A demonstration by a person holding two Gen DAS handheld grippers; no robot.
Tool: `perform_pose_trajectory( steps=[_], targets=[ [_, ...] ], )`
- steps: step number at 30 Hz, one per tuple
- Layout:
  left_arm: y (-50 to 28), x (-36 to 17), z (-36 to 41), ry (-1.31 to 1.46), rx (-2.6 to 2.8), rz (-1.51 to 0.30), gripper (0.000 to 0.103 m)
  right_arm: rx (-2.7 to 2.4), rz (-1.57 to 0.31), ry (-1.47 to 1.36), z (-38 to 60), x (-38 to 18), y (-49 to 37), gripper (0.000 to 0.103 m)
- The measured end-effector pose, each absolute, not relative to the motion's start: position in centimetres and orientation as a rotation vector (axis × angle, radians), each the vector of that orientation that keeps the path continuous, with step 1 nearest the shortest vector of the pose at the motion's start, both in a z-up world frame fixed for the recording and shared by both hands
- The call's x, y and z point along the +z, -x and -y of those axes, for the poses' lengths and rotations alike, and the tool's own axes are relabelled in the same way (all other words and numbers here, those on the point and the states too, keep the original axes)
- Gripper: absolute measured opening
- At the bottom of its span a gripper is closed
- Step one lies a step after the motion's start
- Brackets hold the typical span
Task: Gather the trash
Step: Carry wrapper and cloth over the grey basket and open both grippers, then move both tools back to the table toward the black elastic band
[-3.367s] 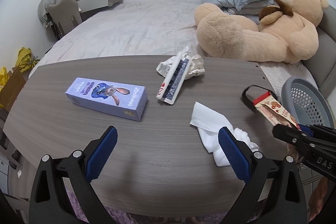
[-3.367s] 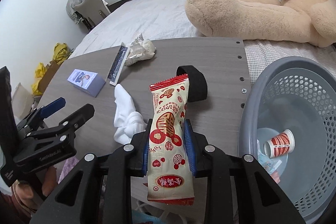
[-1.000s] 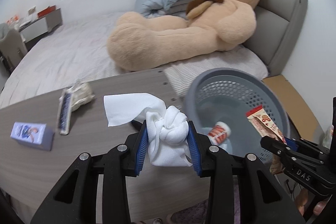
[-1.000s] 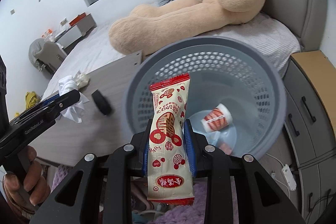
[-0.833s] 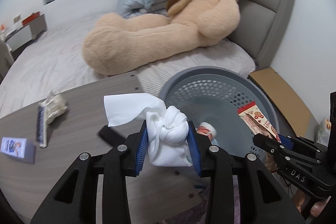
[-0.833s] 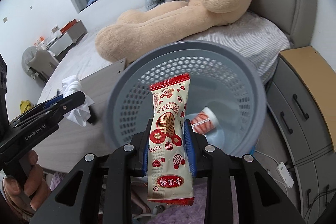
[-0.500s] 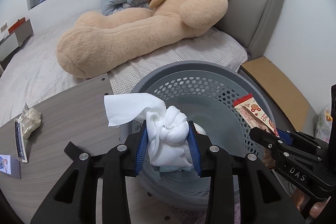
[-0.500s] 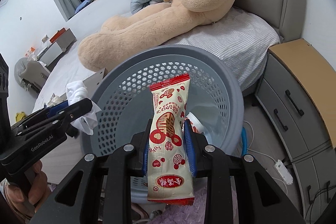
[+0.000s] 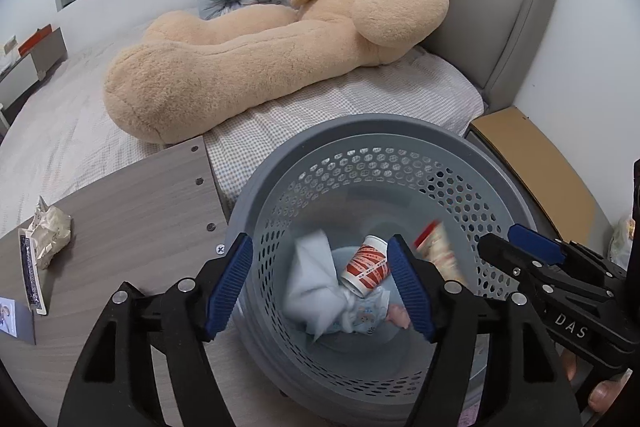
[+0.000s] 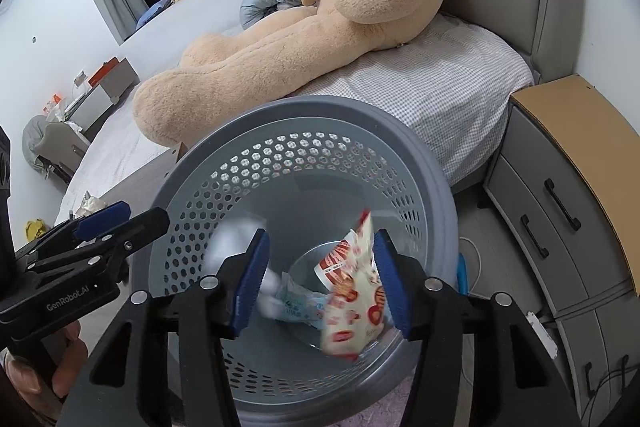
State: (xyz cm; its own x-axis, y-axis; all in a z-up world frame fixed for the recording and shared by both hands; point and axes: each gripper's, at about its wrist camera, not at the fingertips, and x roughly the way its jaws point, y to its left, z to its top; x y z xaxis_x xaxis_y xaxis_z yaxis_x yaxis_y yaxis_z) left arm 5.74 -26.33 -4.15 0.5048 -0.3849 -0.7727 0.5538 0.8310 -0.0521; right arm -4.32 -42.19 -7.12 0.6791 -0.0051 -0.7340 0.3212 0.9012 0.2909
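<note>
Trash mid-drop inside grey perforated basket (image 9: 460, 163): white tissue wad (image 9: 316, 291), motion-blurred, long axis roughly vertical in left wrist view, loose corner pointing up, bulk toward basket floor. Red-and-white snack wrapper (image 10: 354, 291), also blurred, long axis tilted, top end pointing up toward far wall of basket, lower end toward near rim. Left tool (image 9: 320, 285) above basket mouth, jaws opening, blue pads well apart, tissue seen between them but touching neither pad, nothing gripped. Right tool (image 10: 318, 281) likewise above basket, jaws opening, wrapper between the pads close by the right pad, contact with it unclear, not clamped. Already on basket floor: red-striped paper cup (image 9: 366, 269) lying on its side, open end toward upper right in left wrist view, plus pale blue printed wrapper (image 9: 366, 315) beneath it. Grey wood-grain tabletop (image 9: 132, 211) just left of basket, touching or nearly touching its rim; crumpled paper ball (image 9: 52, 233) and dark flat packet (image 9: 30, 281) near its left edge, packet long axis running near-to-far. Big tan teddy bear (image 9: 280, 39) stretched along bed (image 9: 60, 131) behind basket. Drawer unit (image 10: 560, 227) to the right of basket.
</note>
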Motion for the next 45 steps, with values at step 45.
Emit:
perform_pose_trajectory(
  steps=[45],
  targets=[
    [-3.0,-1.2,11.5,-0.104,-0.301,-0.797,0.090,-0.027,-0.806,-0.286,31.1,-4.7,4.2,0.065]
  ],
)
